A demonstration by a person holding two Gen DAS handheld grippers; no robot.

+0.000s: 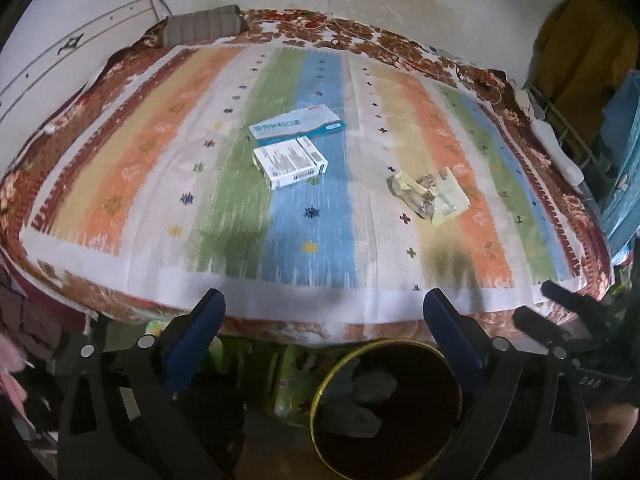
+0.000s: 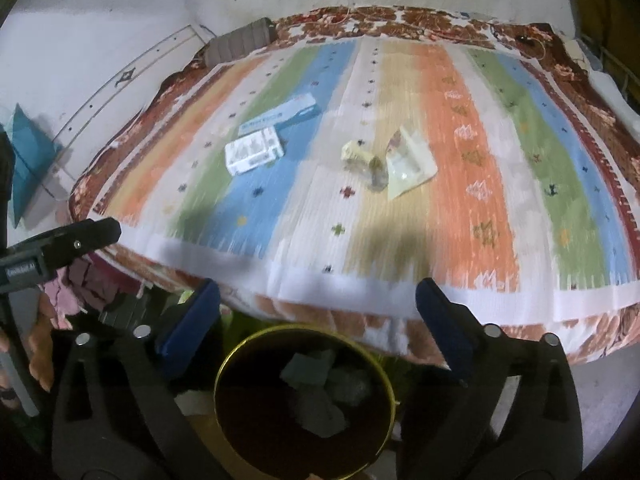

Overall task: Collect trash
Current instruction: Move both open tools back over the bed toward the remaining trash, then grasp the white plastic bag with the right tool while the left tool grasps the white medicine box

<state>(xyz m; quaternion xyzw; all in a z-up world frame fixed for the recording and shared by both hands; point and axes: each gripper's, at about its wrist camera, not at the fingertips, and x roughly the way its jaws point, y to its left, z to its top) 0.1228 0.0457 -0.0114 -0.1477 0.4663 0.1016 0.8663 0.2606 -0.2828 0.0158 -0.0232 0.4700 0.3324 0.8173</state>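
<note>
Left wrist view: left gripper point(image 1: 324, 312), jaws wide apart, nothing between them; right gripper point(image 2: 318, 304), likewise apart and empty. Both hang off the near edge of the bed, above a gold-rimmed bin point(image 2: 390, 384) on the floor, grey crumpled scraps already inside.

Items remaining on the striped mat point(image 1: 400, 280):
- teal-and-white flat box point(image 1: 297, 127), mid-mat on the blue stripe;
- white printed box point(image 1: 291, 163), touching or just beside it on the near side;
- crumpled yellowish wrapper with clear plastic point(image 1: 430, 194), well apart toward the right edge.

Risks, as judged: the wrapper is light and loose, so a shallow pinch could shed pieces onto the mat; the two boxes lie so close that closing on one may nudge the other; a carry dropped short would land on the floor beside the bin's narrow mouth.

Room: mat bare around all three items, near edge unobstructed; clutter only at the far corners and right side.
</note>
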